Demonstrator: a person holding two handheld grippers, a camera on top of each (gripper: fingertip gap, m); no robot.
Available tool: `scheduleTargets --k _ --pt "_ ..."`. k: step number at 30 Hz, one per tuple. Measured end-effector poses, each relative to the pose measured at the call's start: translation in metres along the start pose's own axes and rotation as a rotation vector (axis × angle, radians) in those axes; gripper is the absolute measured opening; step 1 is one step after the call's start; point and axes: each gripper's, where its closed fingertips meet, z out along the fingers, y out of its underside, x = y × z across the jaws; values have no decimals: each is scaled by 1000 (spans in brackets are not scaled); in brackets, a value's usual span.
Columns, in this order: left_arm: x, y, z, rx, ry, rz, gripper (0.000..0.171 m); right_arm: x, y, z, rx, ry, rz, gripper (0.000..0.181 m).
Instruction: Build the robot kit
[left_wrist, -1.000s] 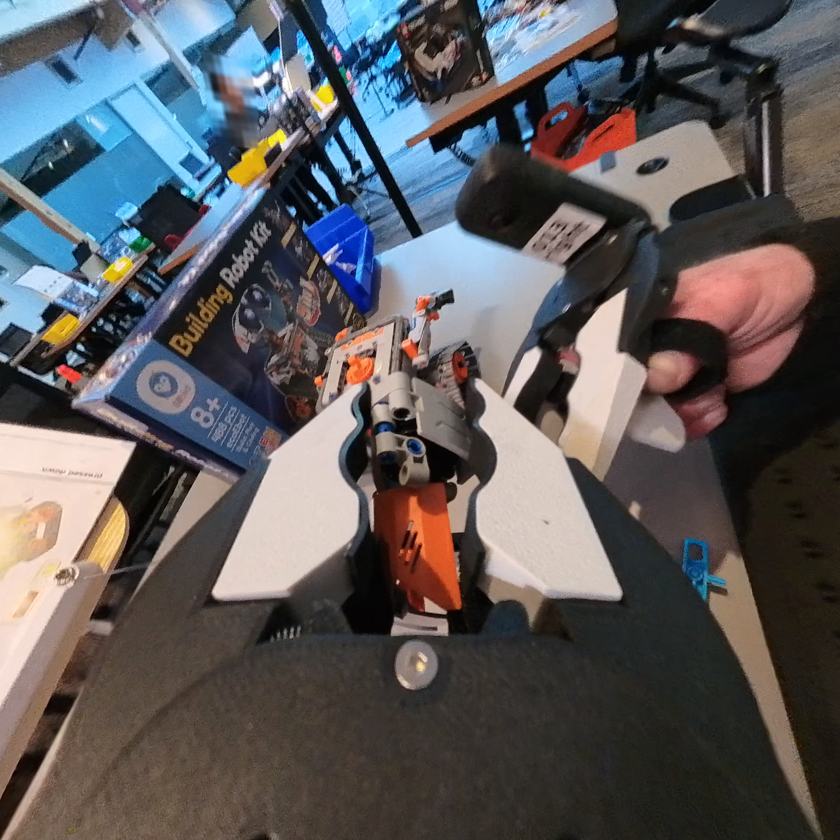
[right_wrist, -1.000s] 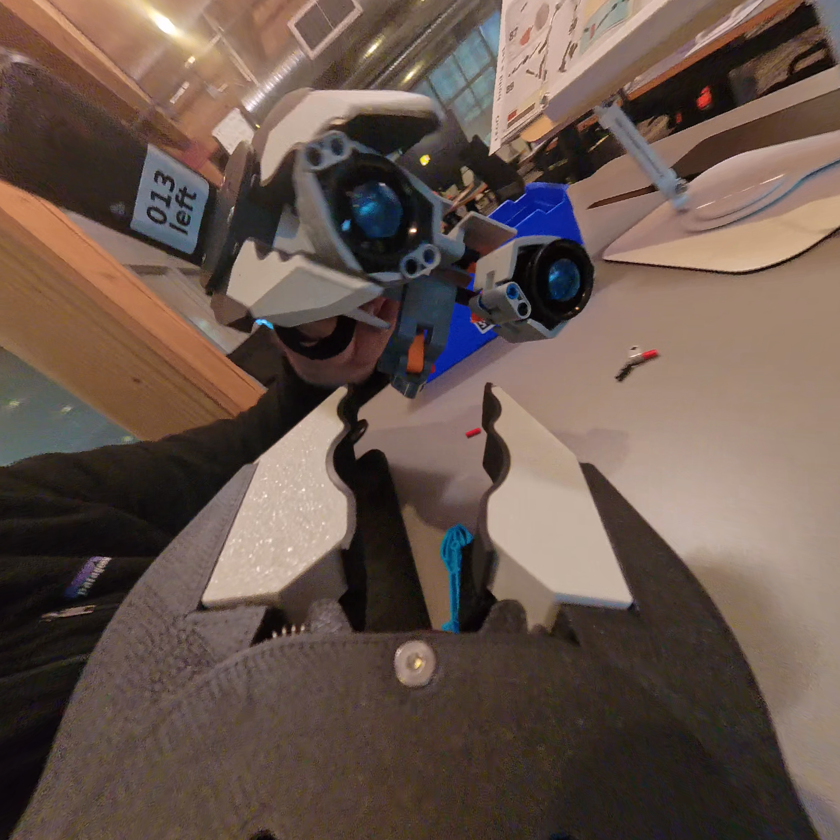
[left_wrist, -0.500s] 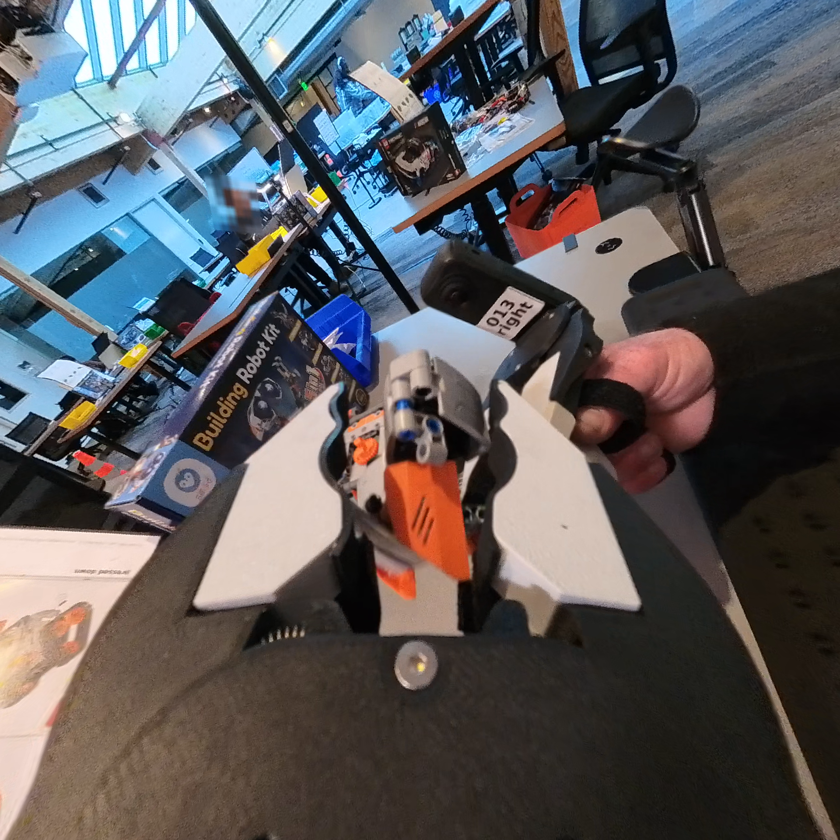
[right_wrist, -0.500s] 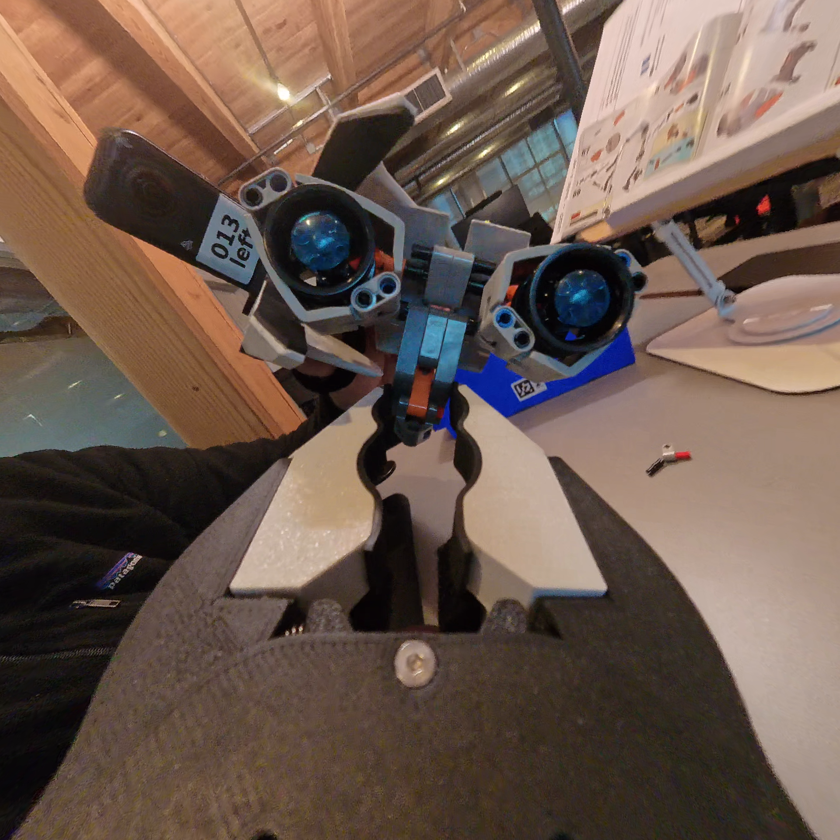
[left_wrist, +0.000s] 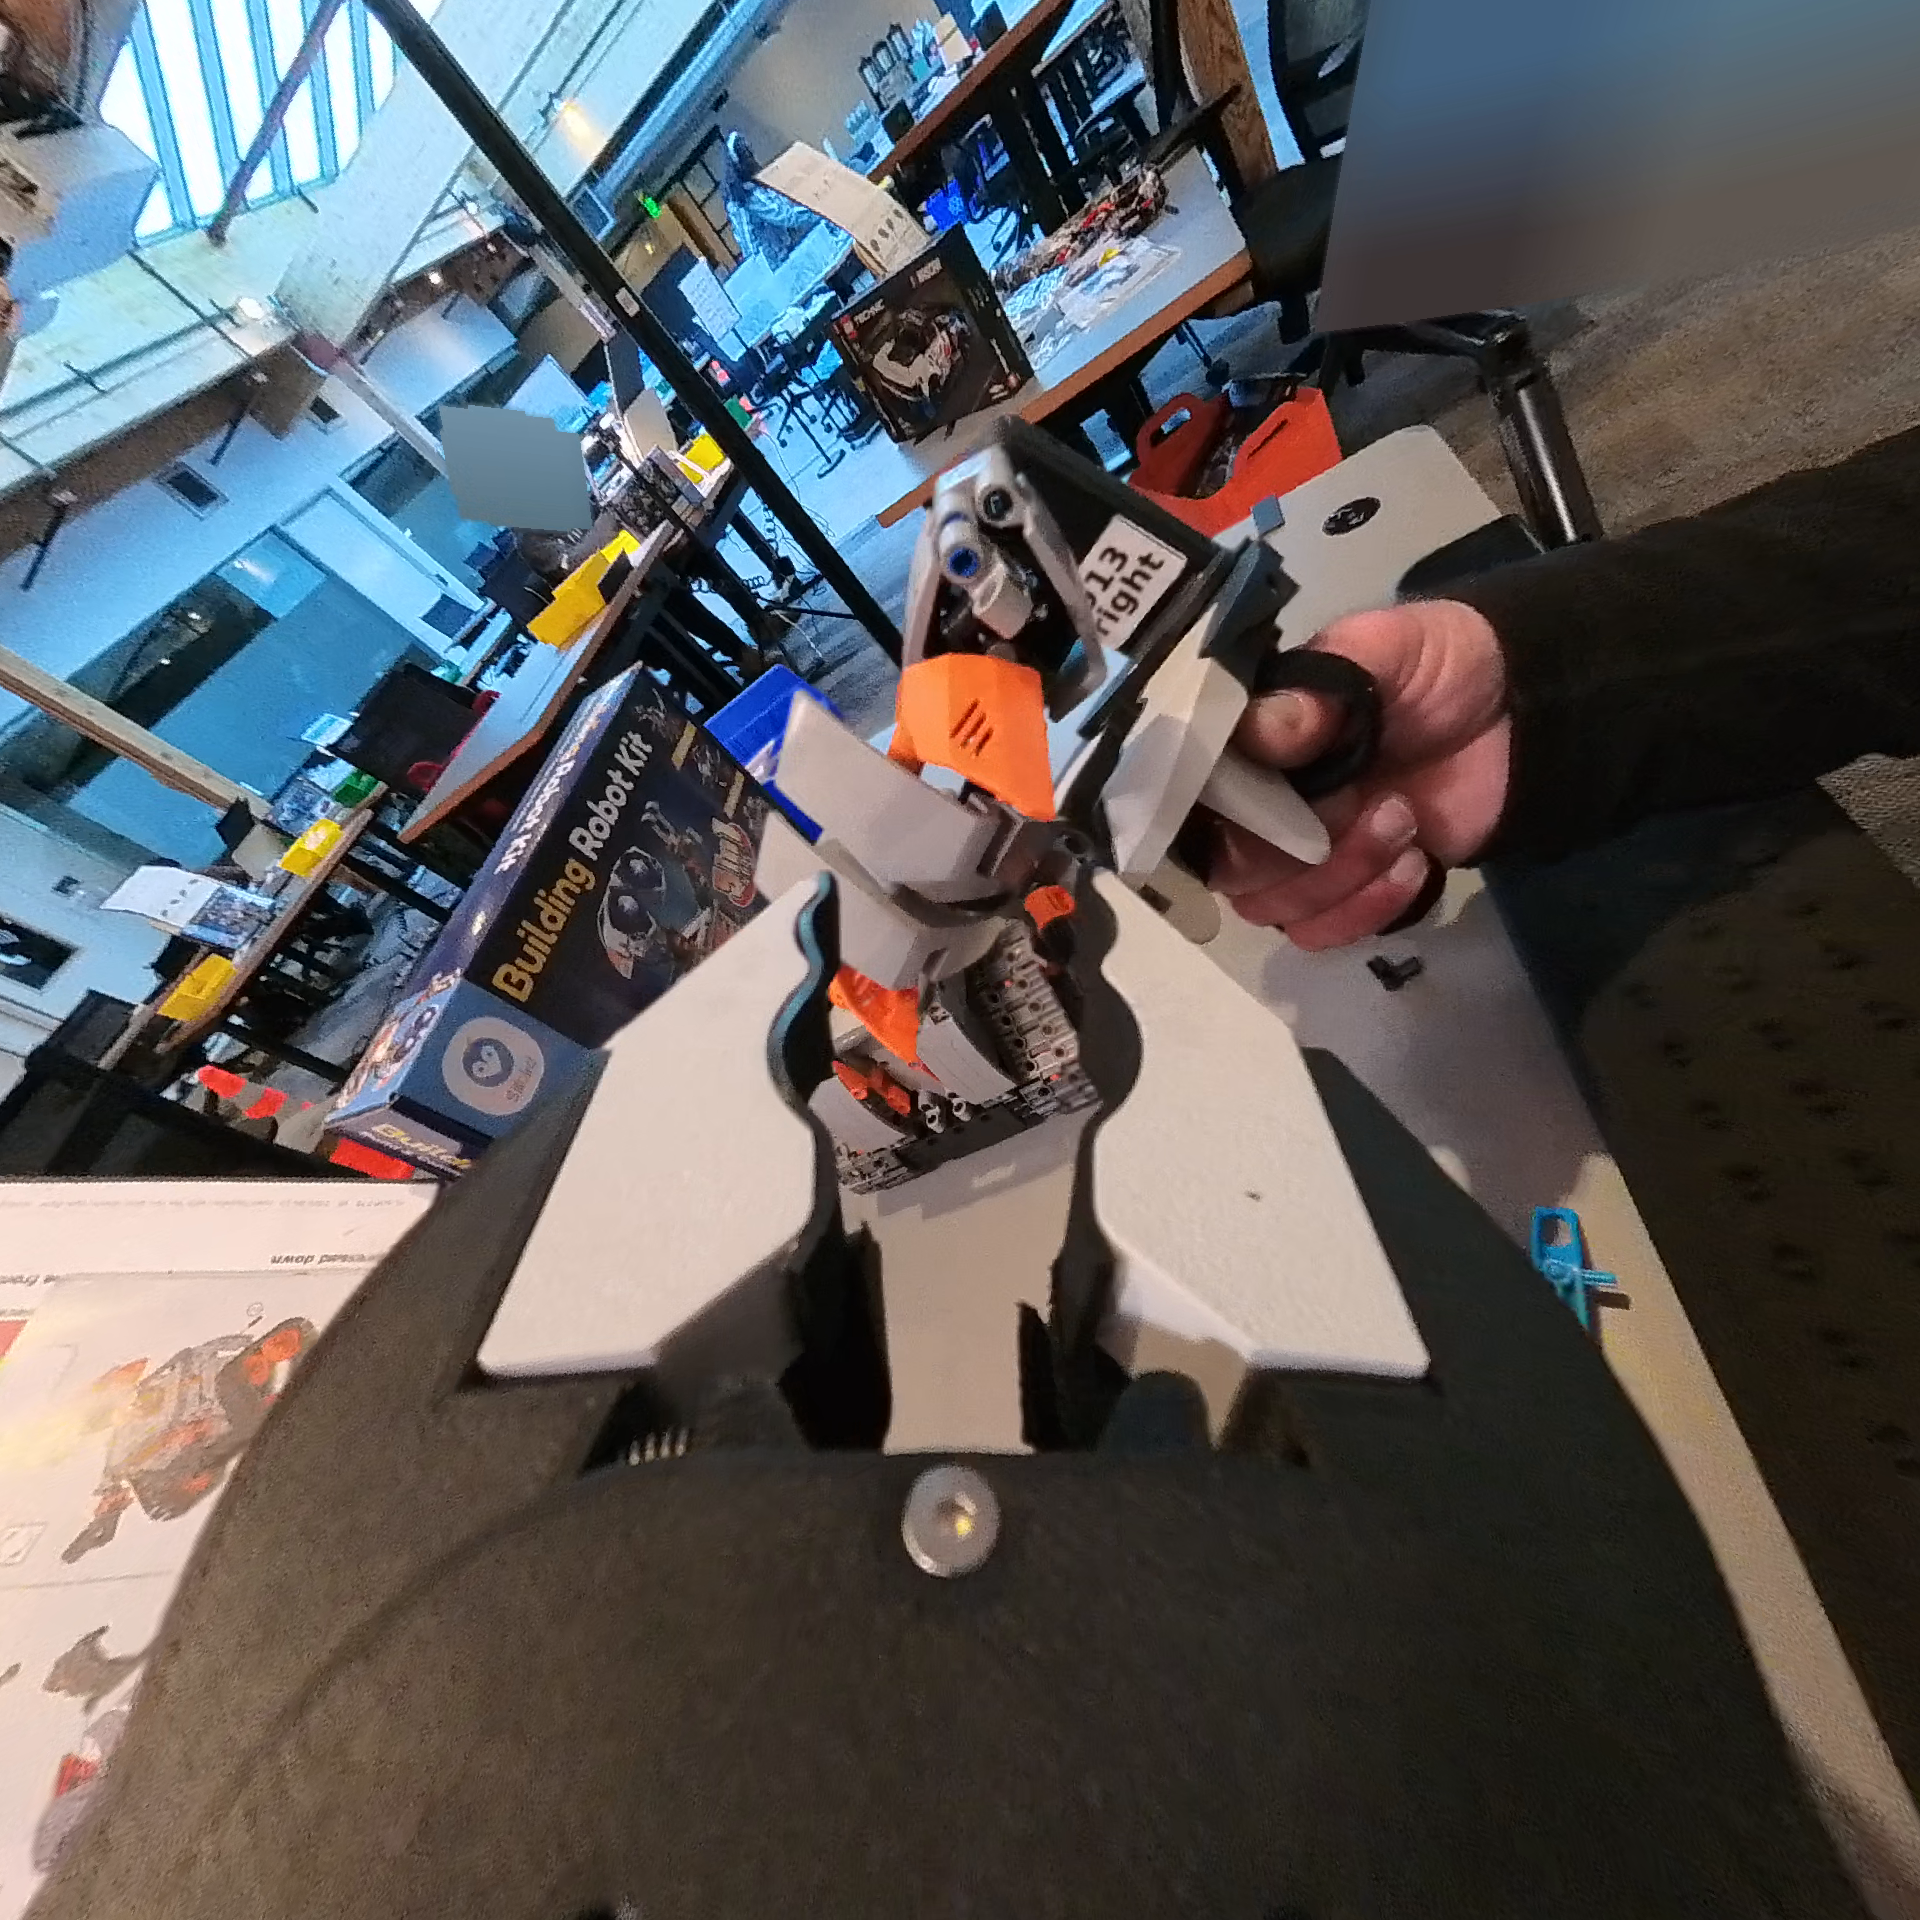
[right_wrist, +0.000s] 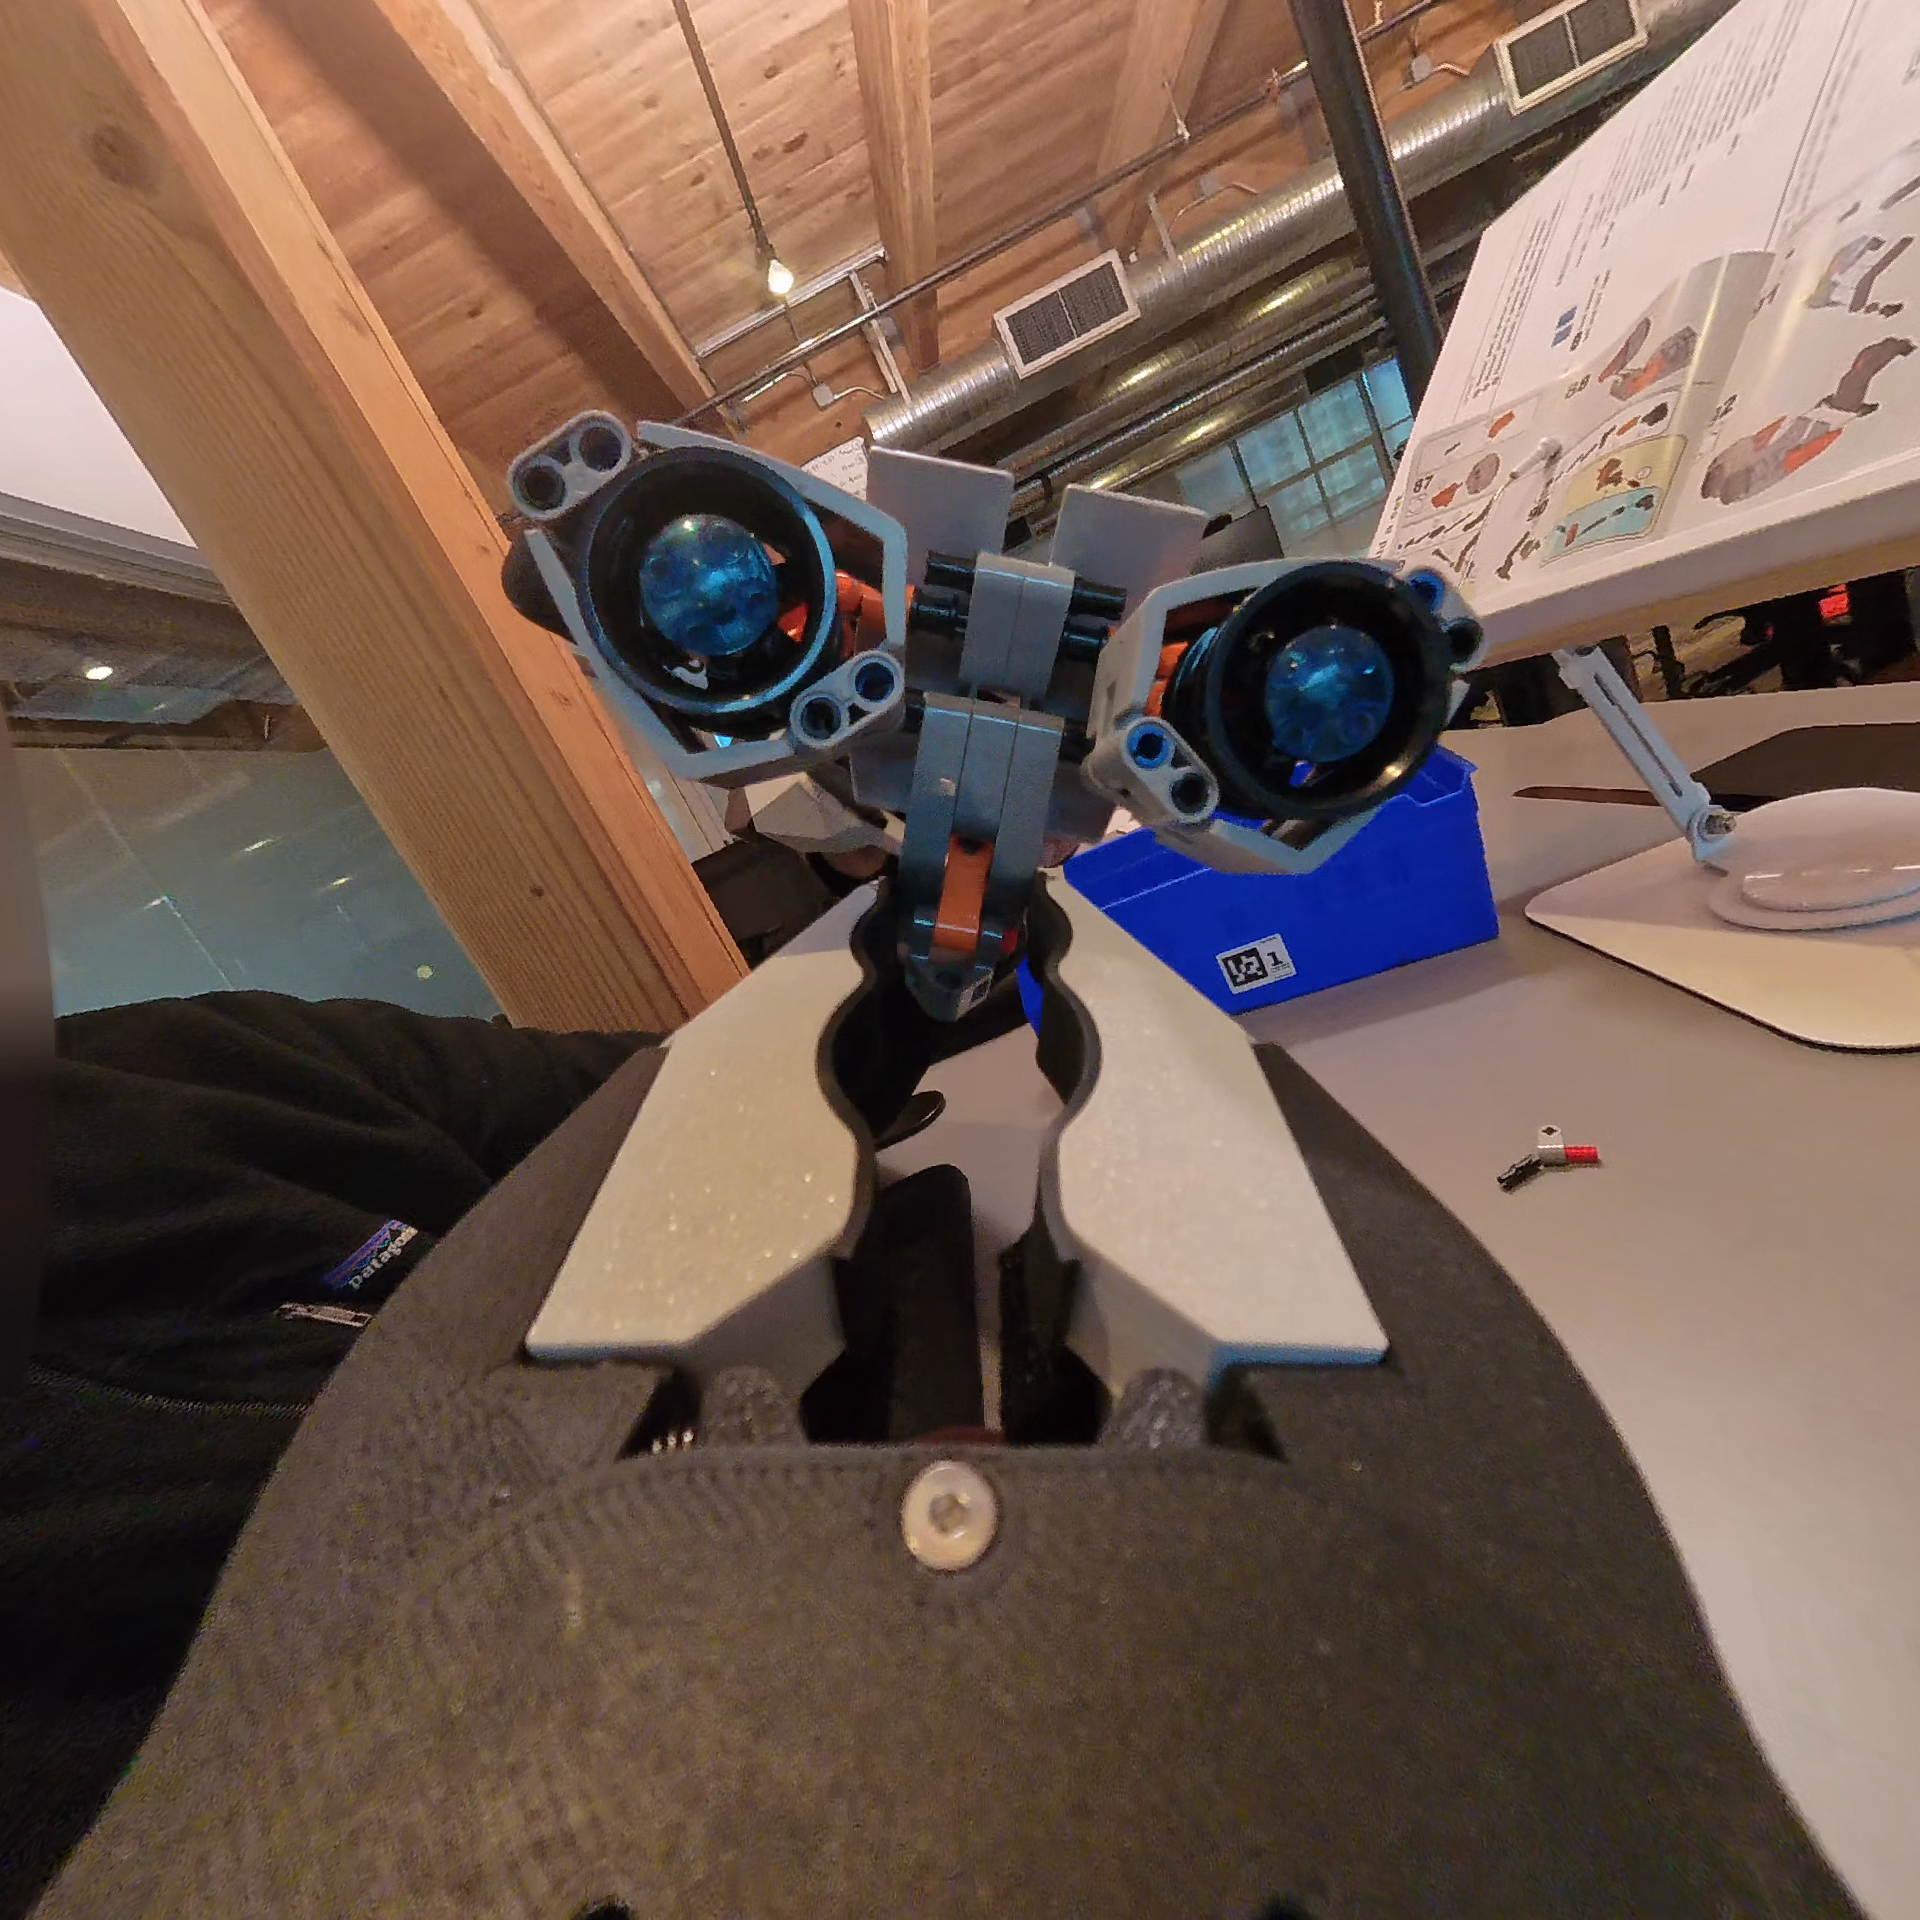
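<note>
A grey and orange toy robot head with two blue eyes is in the air. My right gripper is shut on its narrow grey and orange neck. In the left wrist view the head hangs just beyond my left gripper, which is open and empty. The right gripper, held by a hand, grips the head from the far right. A tracked robot body in grey, orange and black stands on the table, seen through the gap between my left fingers.
A dark blue kit box and a blue bin stand behind. An open instruction booklet sits on a stand. A small blue part, a black piece and a red-grey pin lie on the grey table. Both grippers' tips are roughly 25 cm from the black piece.
The head was between my left fingers; now it is out of them and beyond their tips. The right gripper has closed on its neck and holds it alone.
</note>
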Motion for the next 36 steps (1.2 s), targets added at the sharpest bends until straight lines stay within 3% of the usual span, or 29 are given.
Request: scheduleTargets --k 8,13,19,25,28,36 --pt "-1 -1 9 -62 -47 171 41 -2 6 -2 -109 16 -33 23" --pt "4 -3 14 -25 7 138 45 -6 8 -1 -180 -4 -30 23" --pt "2 1 12 0 41 107 34 -1 7 2 -234 29 -46 23" --pt "-9 6 3 -20 25 124 65 -2 16 5 -290 -22 -30 23" --pt "3 8 4 -63 106 182 74 -8 28 4 -366 -85 -15 23" --pt "36 18 9 -173 323 250 63 -14 51 0 -527 -166 -16 23"
